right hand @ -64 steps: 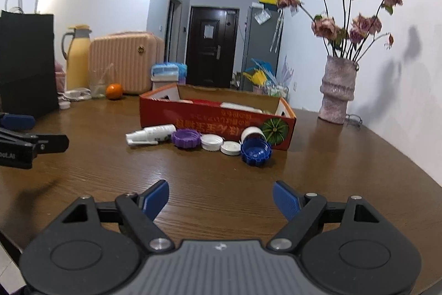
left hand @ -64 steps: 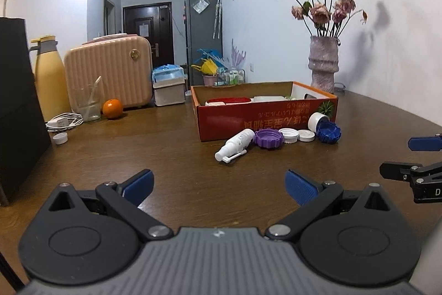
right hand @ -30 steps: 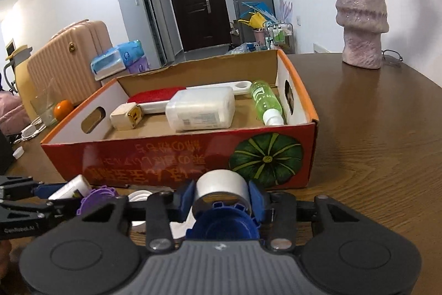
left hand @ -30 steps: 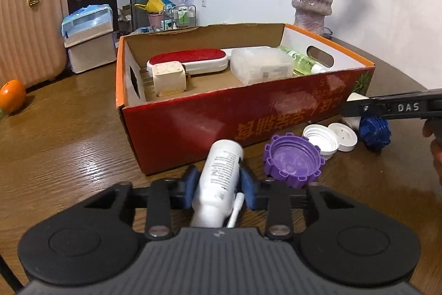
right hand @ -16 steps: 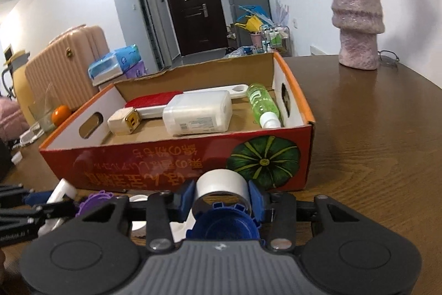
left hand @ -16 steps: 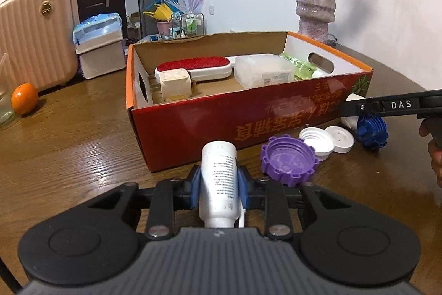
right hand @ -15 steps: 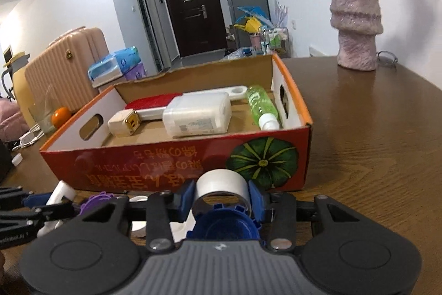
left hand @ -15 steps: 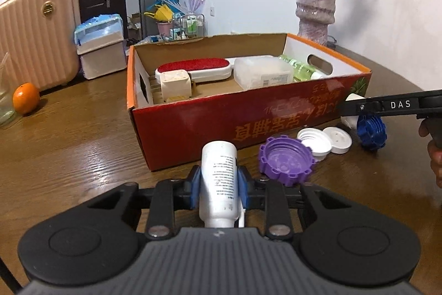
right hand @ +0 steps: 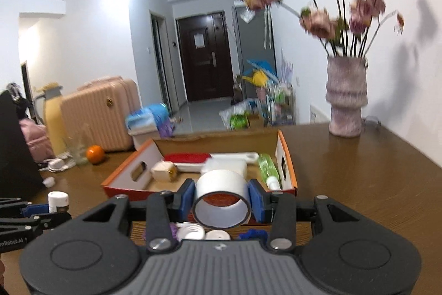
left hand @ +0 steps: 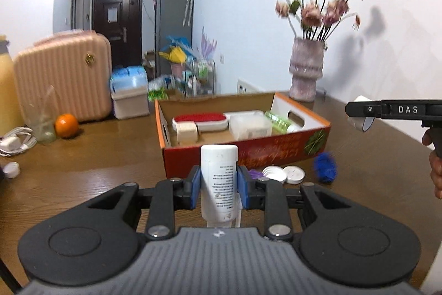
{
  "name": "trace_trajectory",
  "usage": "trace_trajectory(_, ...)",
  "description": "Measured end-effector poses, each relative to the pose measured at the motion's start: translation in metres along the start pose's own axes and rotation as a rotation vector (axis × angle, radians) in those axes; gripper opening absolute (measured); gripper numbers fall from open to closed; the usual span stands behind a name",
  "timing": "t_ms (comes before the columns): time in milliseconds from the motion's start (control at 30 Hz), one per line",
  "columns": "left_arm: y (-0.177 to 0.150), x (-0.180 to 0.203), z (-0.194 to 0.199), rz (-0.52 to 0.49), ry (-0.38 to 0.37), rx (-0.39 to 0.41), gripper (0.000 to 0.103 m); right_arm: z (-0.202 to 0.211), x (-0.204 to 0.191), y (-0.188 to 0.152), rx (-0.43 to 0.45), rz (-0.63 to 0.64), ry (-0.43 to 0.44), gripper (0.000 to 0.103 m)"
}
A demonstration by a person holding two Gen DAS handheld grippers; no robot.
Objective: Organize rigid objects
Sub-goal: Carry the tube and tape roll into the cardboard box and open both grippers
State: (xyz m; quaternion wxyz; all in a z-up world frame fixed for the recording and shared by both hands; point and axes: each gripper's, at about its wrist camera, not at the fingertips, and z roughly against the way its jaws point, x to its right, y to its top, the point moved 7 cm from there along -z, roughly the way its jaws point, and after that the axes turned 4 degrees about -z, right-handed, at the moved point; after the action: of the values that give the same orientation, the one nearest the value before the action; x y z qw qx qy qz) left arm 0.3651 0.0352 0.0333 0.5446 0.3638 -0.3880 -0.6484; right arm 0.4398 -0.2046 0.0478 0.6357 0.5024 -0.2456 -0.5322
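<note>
1. Our left gripper [left hand: 219,191] clamps the white bottle [left hand: 219,179]; our right gripper [right hand: 221,202] clamps the tape roll [right hand: 221,198], both raised before the box [left hand: 248,154].
2. Purple lid [left hand: 255,172], two white caps [left hand: 284,173] and what looks like a blue cap [left hand: 326,166] remain on the table [left hand: 110,156].

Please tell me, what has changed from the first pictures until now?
Both claws went from open and empty to gripping. The left claw took the white bottle and lifted it off the table; the right claw took the tape roll and raised it toward the box. The caps and the box contents stayed in place.
</note>
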Motion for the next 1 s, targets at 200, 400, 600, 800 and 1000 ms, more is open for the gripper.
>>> trace_trajectory(200, 0.003, 0.008, 0.063, 0.025, 0.028, 0.085, 0.028, 0.061, -0.025, -0.006, 0.063, 0.034, 0.033, 0.042)
trace_trajectory(400, 0.008, 0.019, 0.130, 0.031, 0.090, 0.207, 0.028, 0.115, -0.050, -0.025, 0.115, 0.076, 0.044, 0.042)
trace_trajectory(600, 0.003, 0.033, 0.180, 0.056, 0.103, 0.294, 0.028, 0.167, -0.069, -0.034, 0.192, 0.044, 0.080, 0.042)
trace_trajectory(800, -0.007, 0.041, 0.215, 0.054, 0.108, 0.339, 0.028, 0.212, -0.087, -0.045, 0.259, 0.031, 0.115, 0.042)
trace_trajectory(1000, -0.004, 0.042, 0.217, 0.050, 0.110, 0.357, 0.028, 0.215, -0.086, -0.047, 0.264, 0.027, 0.106, 0.042)
